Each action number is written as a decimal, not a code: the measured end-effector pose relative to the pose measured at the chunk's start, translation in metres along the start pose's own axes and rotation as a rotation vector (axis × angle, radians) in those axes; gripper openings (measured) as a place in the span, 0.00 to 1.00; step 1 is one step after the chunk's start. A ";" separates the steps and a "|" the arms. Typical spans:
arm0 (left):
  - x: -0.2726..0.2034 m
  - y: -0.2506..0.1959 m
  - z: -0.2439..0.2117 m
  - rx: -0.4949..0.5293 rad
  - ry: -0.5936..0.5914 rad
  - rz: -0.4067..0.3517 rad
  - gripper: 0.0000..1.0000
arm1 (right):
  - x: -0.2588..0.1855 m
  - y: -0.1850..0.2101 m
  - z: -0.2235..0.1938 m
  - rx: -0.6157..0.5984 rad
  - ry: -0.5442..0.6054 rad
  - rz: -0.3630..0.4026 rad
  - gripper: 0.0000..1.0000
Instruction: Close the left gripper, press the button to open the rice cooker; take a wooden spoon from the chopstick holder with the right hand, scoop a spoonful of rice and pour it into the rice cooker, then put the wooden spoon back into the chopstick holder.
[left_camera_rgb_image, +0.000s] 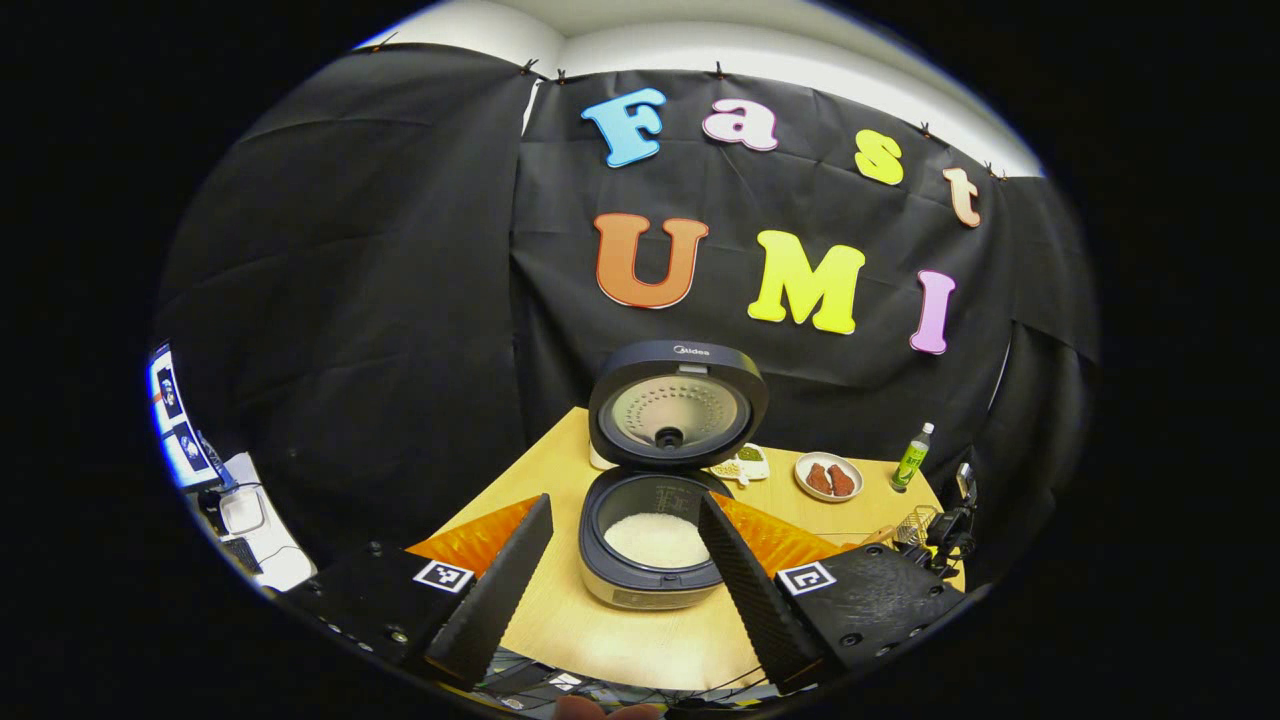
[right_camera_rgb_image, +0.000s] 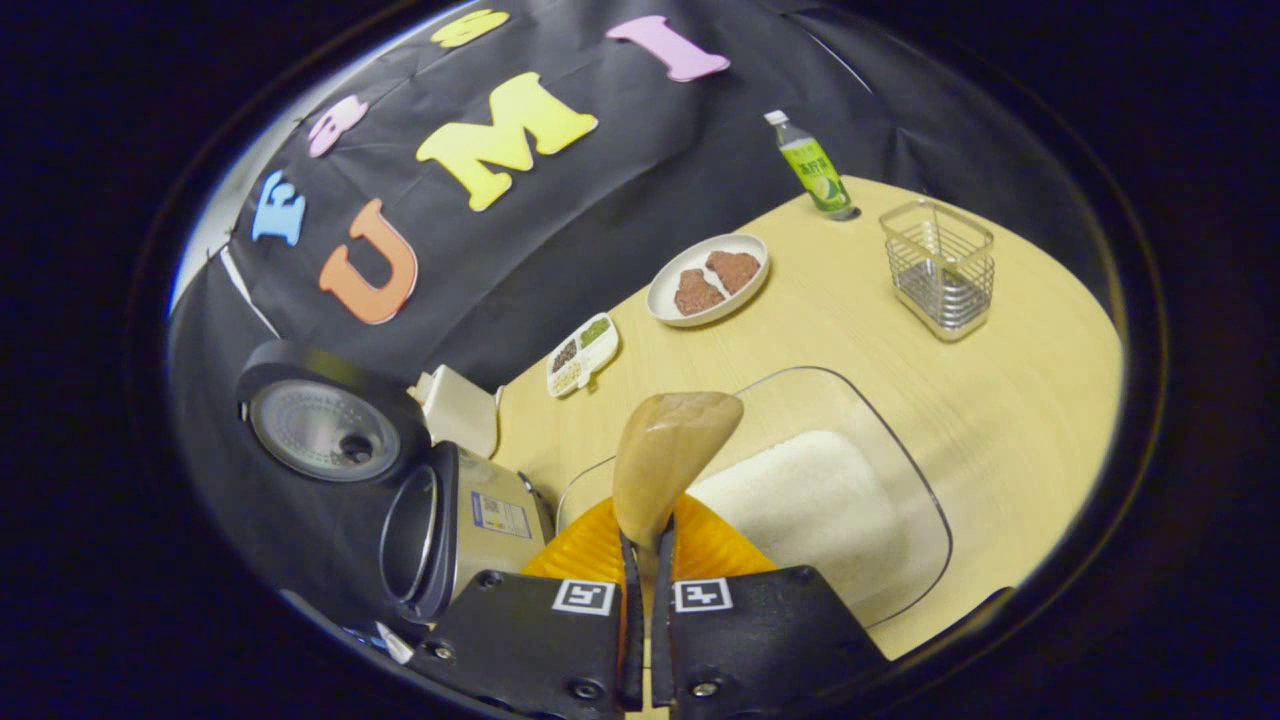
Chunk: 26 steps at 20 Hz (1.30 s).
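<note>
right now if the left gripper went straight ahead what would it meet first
Probably the open rice cooker: it sits between the open left gripper's fingers, so its front rim likely comes first, though depth is hard to judge.

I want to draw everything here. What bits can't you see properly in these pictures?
- Wooden spoon: handle hidden inside the right tool, right gripper view.
- Rice cooker: pot's inside faces away, right gripper view.
- Chopstick holder: too small at the edge, left gripper view.
- Snack tray: partly behind the cooker's lid, left gripper view.
</note>
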<state>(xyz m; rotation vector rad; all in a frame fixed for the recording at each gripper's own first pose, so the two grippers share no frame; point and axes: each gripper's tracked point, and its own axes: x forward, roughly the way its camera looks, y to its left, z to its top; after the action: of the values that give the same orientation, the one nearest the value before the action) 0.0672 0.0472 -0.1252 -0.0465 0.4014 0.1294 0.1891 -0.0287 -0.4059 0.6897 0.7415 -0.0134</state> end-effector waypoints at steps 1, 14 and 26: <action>0.001 -0.006 -0.001 0.002 0.006 -0.007 0.95 | -0.002 -0.004 0.003 0.038 0.000 0.020 0.08; 0.008 -0.056 -0.009 0.025 0.009 -0.046 0.95 | -0.062 0.000 0.083 0.357 -0.069 0.237 0.08; -0.020 0.008 0.015 0.006 -0.105 0.106 1.00 | -0.068 0.182 0.108 0.177 -0.005 0.459 0.08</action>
<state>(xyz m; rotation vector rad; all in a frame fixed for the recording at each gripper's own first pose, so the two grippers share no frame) 0.0533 0.0538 -0.1040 -0.0122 0.2994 0.2345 0.2491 0.0356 -0.2021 1.0163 0.5677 0.3419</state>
